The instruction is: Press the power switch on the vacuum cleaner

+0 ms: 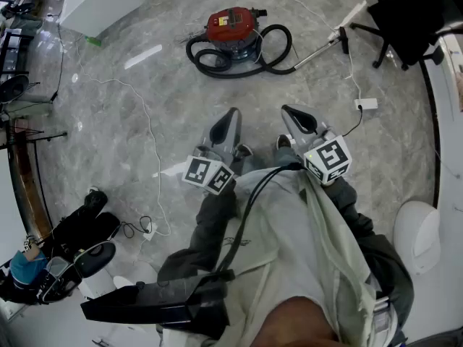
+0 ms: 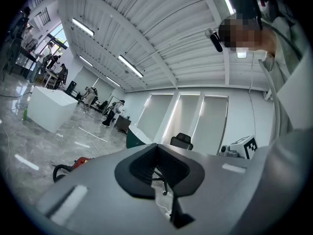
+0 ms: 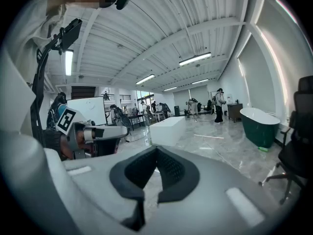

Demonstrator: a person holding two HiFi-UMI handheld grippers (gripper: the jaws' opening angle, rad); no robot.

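Note:
The red vacuum cleaner (image 1: 230, 29) sits on the marble floor far ahead of me, with its black hose (image 1: 217, 63) coiled around it and its wand (image 1: 318, 49) lying off to the right. In the left gripper view only its red top (image 2: 80, 161) peeks over the jaws. My left gripper (image 1: 231, 114) and right gripper (image 1: 289, 110) are held close to my body, side by side, pointing toward the vacuum and well short of it. Both sets of jaws stand together with nothing between them (image 2: 155, 148) (image 3: 156, 151). The switch is too small to make out.
A black office chair (image 1: 405, 20) stands at the far right, near a white power strip (image 1: 367, 104). A thin cable (image 1: 148, 136) runs over the floor at the left. Black bags (image 1: 79, 230) lie at the lower left, and a white counter (image 1: 101, 2) at the far left.

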